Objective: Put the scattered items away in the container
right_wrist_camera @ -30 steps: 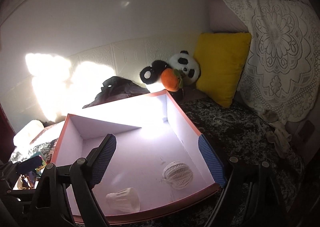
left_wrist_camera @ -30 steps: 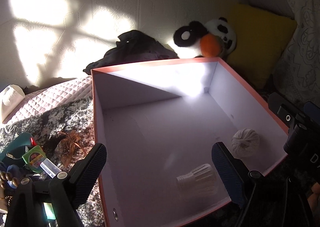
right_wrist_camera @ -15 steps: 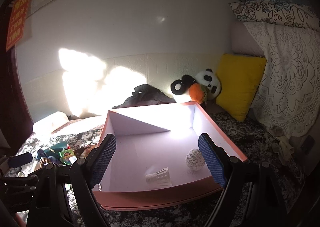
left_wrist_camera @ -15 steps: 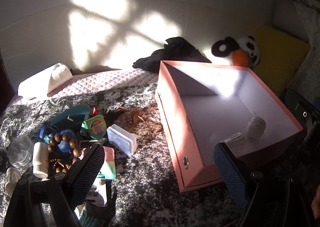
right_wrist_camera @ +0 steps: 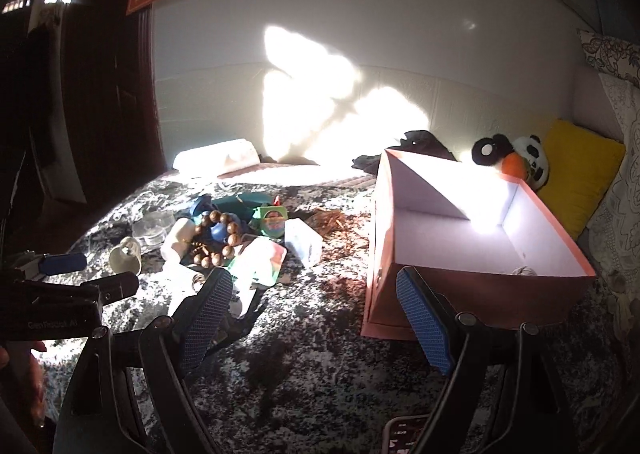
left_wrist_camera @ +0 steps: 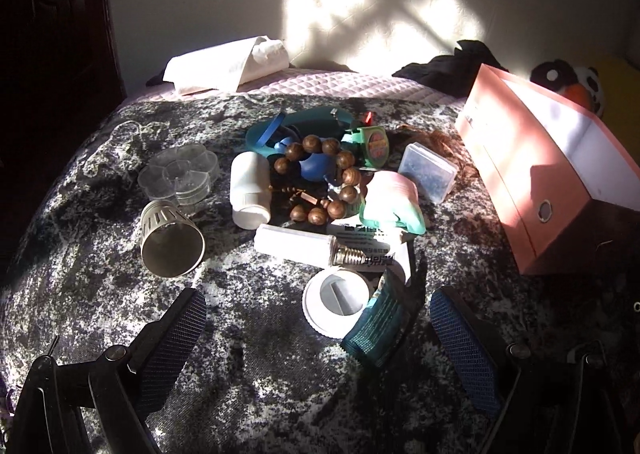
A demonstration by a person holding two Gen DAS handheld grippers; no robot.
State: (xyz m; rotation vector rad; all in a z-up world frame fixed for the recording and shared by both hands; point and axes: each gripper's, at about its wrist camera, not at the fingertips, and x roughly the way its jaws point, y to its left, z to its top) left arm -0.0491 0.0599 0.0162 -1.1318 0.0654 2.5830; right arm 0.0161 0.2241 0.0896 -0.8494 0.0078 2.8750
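Reaching for the next pickup: left gripper [left_wrist_camera: 318, 318] is spread wide with nothing between the pads, its jaws have just been opening, and it hangs over the near edge of the clutter pile on the dark mottled bedspread [left_wrist_camera: 248, 374]. Best bet is probably one loose outlying item, not the tangled middle. The white round lid [left_wrist_camera: 336, 304] and teal foil packet [left_wrist_camera: 378, 324] lie just ahead of the gripper, between its fingers in view. The long white bulb [left_wrist_camera: 298, 244] is beyond the lid, the wooden bead bracelet [left_wrist_camera: 324, 177] and white bottle [left_wrist_camera: 250, 189] farther still, and the metal cup [left_wrist_camera: 170, 242] is off toward the left finger. Pink box [left_wrist_camera: 528, 173], the container, sits right of the pile, open top up. Right gripper [right_wrist_camera: 316, 318] is also spread and empty, between pile and box.
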